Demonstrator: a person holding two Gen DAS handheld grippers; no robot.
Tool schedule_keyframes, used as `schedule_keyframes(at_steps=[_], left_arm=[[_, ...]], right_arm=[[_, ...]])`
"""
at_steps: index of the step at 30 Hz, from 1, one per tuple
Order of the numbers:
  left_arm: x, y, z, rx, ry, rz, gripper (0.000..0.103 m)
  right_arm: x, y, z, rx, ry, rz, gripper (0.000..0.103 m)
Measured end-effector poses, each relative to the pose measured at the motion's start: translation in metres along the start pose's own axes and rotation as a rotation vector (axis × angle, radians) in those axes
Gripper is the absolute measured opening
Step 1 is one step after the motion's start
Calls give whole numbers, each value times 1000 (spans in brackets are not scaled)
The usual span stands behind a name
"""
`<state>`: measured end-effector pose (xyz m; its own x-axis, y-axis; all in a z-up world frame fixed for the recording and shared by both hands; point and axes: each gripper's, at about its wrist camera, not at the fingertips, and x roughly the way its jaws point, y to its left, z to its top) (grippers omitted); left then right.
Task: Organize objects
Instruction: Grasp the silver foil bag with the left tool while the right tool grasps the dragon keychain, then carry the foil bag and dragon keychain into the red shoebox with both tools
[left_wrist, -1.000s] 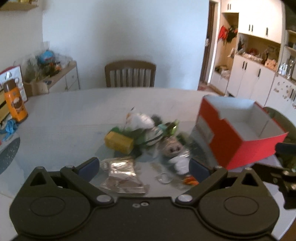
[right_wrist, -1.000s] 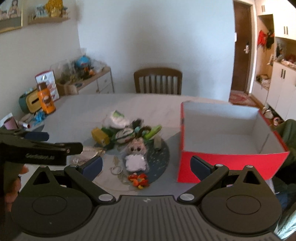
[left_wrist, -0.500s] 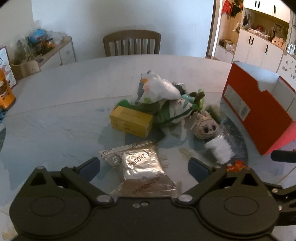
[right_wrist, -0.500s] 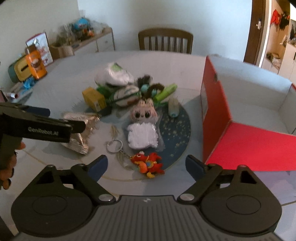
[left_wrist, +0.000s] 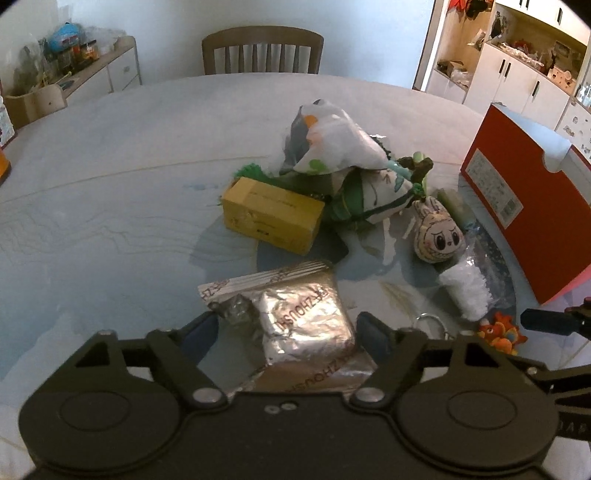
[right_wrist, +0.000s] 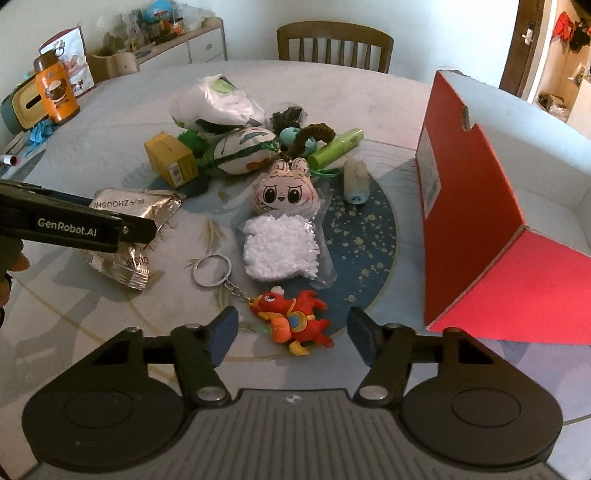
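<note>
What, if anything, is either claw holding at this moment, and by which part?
Nothing is held. The left claw stands open around the silver foil packet, and the right claw stands open around the red dragon keychain.

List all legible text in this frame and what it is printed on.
"GenRobot.AI": side of the left gripper.
"ZHOUSHI": silver foil pouch, printed repeatedly; smaller characters beside it unreadable.
White label on the red box: too small.
Yellow carton barcode label: too small.
</note>
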<state>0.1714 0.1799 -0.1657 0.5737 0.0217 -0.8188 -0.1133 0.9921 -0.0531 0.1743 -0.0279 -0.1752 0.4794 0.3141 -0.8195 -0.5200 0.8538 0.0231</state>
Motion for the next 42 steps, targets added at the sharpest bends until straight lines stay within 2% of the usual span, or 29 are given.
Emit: schedule_keyframes(at_steps=[3, 5, 7, 8, 12, 16, 29, 42], left_arm=[[-2, 4, -1, -6, 8, -20, 75], [-2, 5, -1, -8, 12, -34, 71], [-3, 6, -1, -14, 13, -47, 62], [-3, 7, -1, -14, 14, -51, 61], [-6, 7, 0, -12, 7, -61, 53], [-9, 10, 0, -14, 9, -76, 49], [-53, 11, 1, -32, -45, -136, 49], [-105, -33, 34, 56, -142, -236, 49]], right_arm=[[2, 1, 1, -1, 12, -4, 54], [3, 1, 2, 3, 20, -4, 49], [4, 2, 2, -3, 23, -20, 44], [4, 2, 2, -6, 23, -22, 41], [2, 3, 2, -9, 27, -28, 39], [-5, 7, 1, -10, 17, -27, 39], [-74, 10, 7, 41, -80, 6, 39], [-145, -28, 32, 132, -163, -46, 39]])
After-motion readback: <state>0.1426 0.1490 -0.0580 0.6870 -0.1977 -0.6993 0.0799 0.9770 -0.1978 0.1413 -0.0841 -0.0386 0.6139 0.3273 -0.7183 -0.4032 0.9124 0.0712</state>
